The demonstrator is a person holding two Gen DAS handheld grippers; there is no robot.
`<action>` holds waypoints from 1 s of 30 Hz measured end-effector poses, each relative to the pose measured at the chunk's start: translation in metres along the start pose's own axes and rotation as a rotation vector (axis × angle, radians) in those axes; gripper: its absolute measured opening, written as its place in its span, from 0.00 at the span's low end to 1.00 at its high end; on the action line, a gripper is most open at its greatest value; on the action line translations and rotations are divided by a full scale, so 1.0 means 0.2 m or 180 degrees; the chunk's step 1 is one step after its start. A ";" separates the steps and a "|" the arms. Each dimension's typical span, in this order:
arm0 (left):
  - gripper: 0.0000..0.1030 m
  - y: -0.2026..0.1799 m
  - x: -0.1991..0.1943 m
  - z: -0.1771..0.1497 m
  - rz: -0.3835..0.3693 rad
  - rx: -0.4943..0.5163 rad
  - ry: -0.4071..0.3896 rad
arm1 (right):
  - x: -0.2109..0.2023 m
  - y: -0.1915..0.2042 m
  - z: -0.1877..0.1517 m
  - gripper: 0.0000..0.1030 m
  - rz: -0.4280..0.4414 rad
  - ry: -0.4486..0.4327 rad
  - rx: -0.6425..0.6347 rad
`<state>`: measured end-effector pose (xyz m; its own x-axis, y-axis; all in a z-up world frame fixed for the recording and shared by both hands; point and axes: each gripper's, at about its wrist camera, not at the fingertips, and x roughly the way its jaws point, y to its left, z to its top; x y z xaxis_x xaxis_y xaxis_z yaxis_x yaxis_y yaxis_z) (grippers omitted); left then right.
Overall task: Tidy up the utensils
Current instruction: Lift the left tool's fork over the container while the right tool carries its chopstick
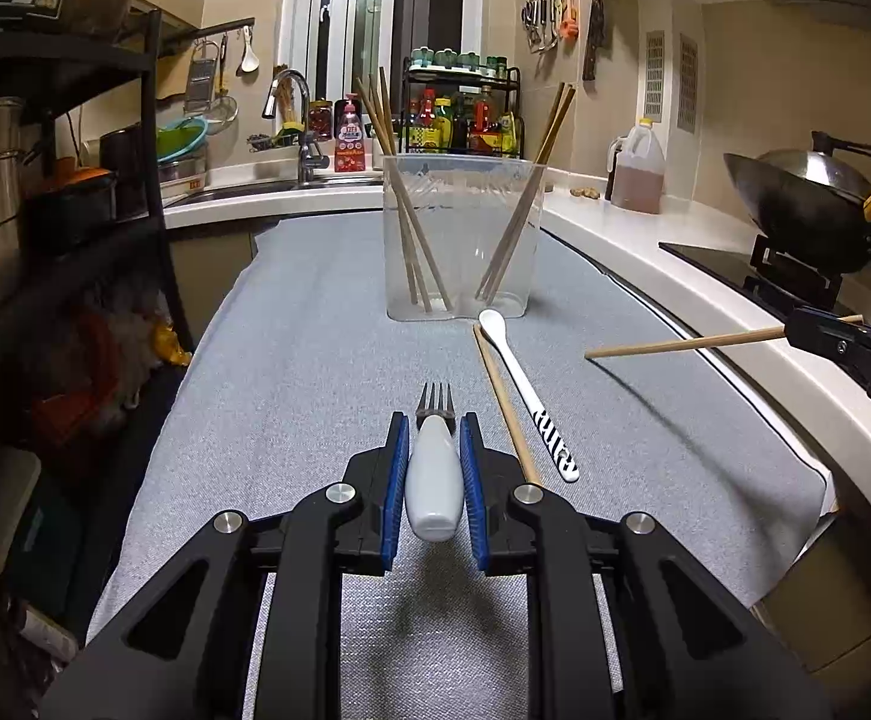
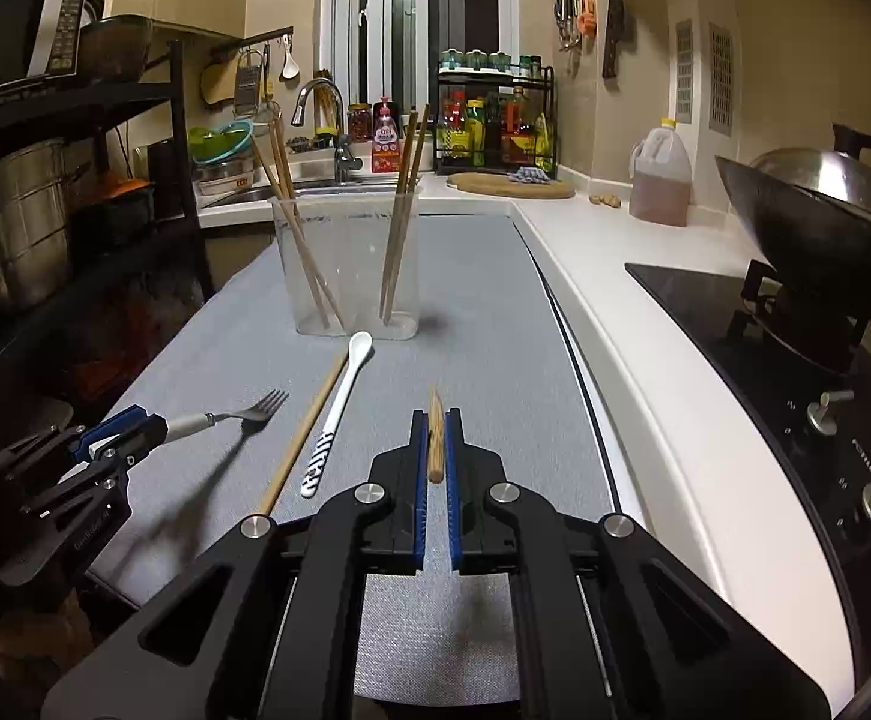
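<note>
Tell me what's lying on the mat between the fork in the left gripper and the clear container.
Nothing: the left wrist view shows bare mat from the fork to the container. The spoon and loose chopstick lie to the right.

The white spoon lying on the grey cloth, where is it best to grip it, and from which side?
Probably grip the white spoon mid-handle, from above, jaws across its width. It lies flat and slim; the loose chopstick lies close along its left, so come slightly from the right.

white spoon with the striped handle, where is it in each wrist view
Left wrist view: the white spoon lies right of centre on the grey mat, beside a loose chopstick.
Right wrist view: the spoon lies left of centre.
Shared landmark: the clear container just beyond its bowl.
</note>
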<state>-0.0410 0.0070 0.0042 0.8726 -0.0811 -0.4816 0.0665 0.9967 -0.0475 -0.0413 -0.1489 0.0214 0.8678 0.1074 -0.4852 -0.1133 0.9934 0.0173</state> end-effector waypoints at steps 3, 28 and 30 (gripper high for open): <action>0.17 0.00 -0.01 0.03 -0.0019 -0.0020 -0.0013 | -0.01 0.01 0.05 0.05 -0.0005 -0.0017 -0.0017; 0.17 0.14 0.00 0.67 -0.0332 -0.0081 0.0164 | -0.04 0.06 0.60 0.05 0.0227 -0.0071 -0.0012; 0.17 0.15 0.03 0.75 -0.0341 -0.0080 0.0192 | -0.02 0.08 0.68 0.05 0.0277 -0.0076 -0.0029</action>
<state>0.0390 0.0385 0.1311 0.8305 -0.1882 -0.5243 0.1448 0.9818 -0.1230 0.0191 -0.1288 0.1434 0.8658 0.1944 -0.4611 -0.1932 0.9799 0.0504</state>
